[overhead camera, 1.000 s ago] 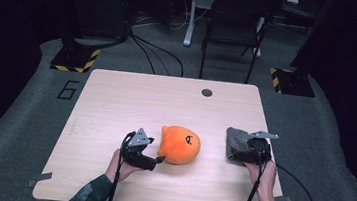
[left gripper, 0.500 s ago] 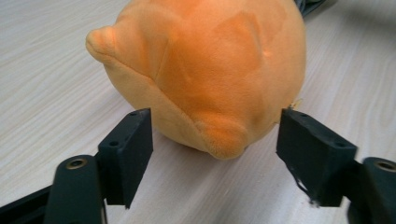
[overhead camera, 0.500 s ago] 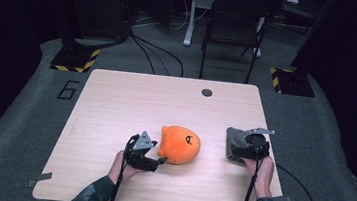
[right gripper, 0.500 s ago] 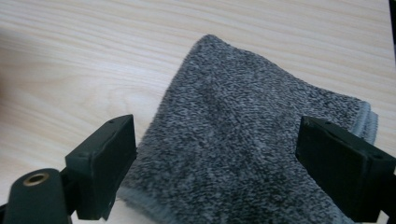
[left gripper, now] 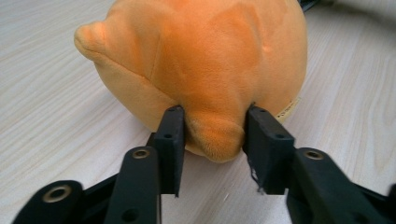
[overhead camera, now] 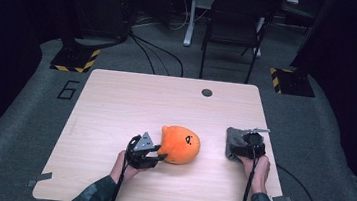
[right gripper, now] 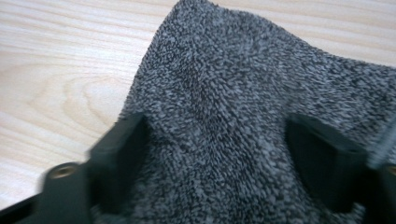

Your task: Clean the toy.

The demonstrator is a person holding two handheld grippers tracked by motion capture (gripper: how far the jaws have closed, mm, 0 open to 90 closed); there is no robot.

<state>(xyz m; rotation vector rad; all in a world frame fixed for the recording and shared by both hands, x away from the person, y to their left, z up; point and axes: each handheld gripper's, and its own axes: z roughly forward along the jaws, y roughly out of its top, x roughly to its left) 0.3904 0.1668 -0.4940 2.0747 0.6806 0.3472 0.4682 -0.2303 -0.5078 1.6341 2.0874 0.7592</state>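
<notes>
Orange plush toy [overhead camera: 180, 144] sits near the middle of the bench [overhead camera: 117, 94], toward its front edge, and the left tool [left gripper: 214, 135] has just been closing on a small nub at its side, the pads now pinching that soft fold. At the right edge, the right tool [right gripper: 215, 140] straddles a grey cloth [overhead camera: 235, 141]; its jaws have been closing but have not yet clenched. Both grips would hold better taken deep into the material before any lift.

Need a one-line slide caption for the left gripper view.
Left gripper jaws, just closing, pinch a stubby nub of the orange plush toy resting on the wooden table.
</notes>
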